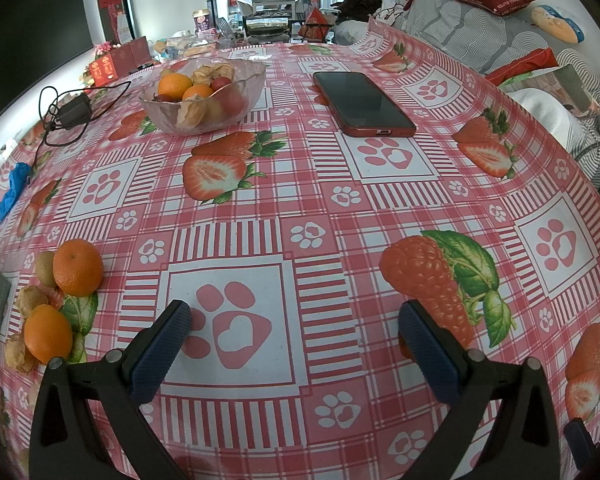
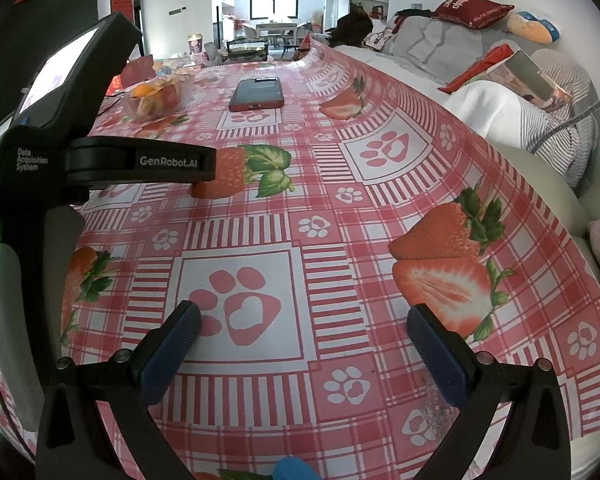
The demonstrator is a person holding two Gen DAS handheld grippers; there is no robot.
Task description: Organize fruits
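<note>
loose oranges [image 1: 77, 267] are seen far left of the wide-open, empty left gripper [image 1: 296, 322]; the right gripper [image 2: 304, 326] is likewise spread over bare bench [image 2: 340, 216].

bowl [image 2: 156, 100] fruit blurred, blue object [image 2: 294, 472] cut off below

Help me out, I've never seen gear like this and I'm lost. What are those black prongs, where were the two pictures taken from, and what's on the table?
The prongs are two hand-held grippers, one in each of a person's hands, each carrying a fisheye camera that looks along its fingers. One picture comes from the left gripper, the other from the right gripper. Both are open and hold nothing. The right view also shows the left gripper's body beside it. On the tablecloth stand a glass bowl of fruit, a phone, a charger and loose oranges with smaller fruit at the left edge.
</note>
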